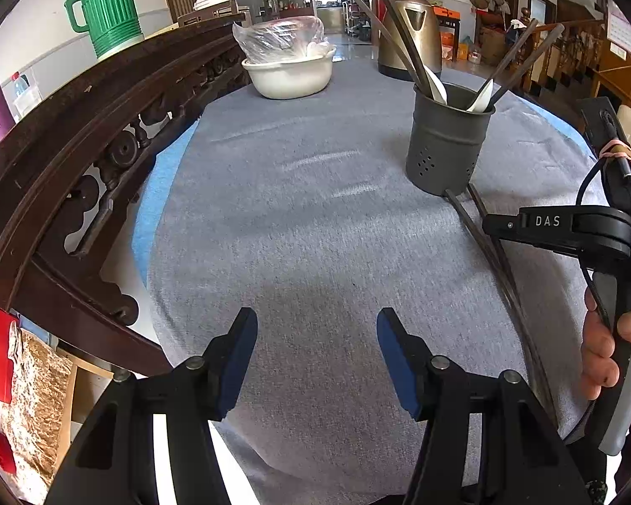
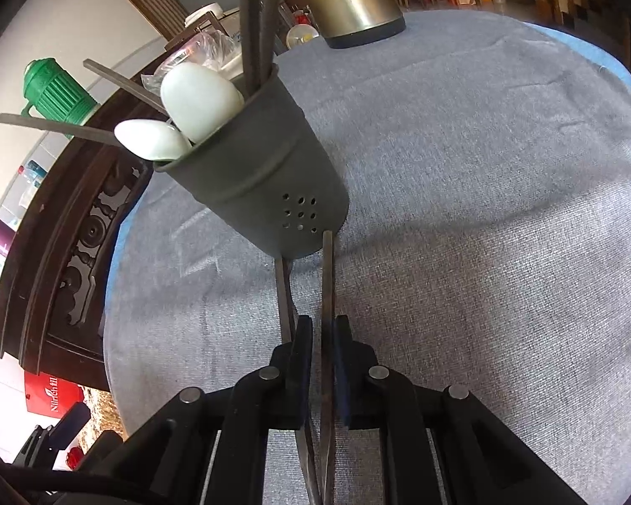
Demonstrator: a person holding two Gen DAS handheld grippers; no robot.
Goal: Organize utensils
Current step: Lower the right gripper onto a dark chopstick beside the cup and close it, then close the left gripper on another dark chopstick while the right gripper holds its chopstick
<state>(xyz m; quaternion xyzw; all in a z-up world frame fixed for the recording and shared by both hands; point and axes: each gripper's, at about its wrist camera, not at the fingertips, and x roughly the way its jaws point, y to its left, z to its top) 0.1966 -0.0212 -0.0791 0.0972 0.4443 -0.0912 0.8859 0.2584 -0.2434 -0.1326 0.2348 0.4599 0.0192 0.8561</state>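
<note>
A grey metal utensil holder (image 1: 446, 143) (image 2: 265, 185) stands on the grey cloth and holds two white spoons (image 2: 202, 101) and several dark chopsticks. Two more dark chopsticks (image 1: 509, 277) lie on the cloth, their far ends against the holder's base. My right gripper (image 2: 323, 324) is shut on the right-hand chopstick (image 2: 326, 277), low over the cloth. The left-hand chopstick (image 2: 282, 290) runs under its left finger. In the left wrist view the right gripper (image 1: 494, 229) shows at the right edge, held by a hand (image 1: 601, 353). My left gripper (image 1: 315, 320) hovers open over bare cloth with nothing between its fingers.
A brass-coloured kettle (image 1: 408, 33) (image 2: 349, 0) stands behind the holder. A white basin (image 1: 290, 75) with a plastic bag in it sits at the far left. A carved dark wooden rail (image 1: 84, 134) borders the table's left side, with a green jug (image 1: 105, 8) beyond it.
</note>
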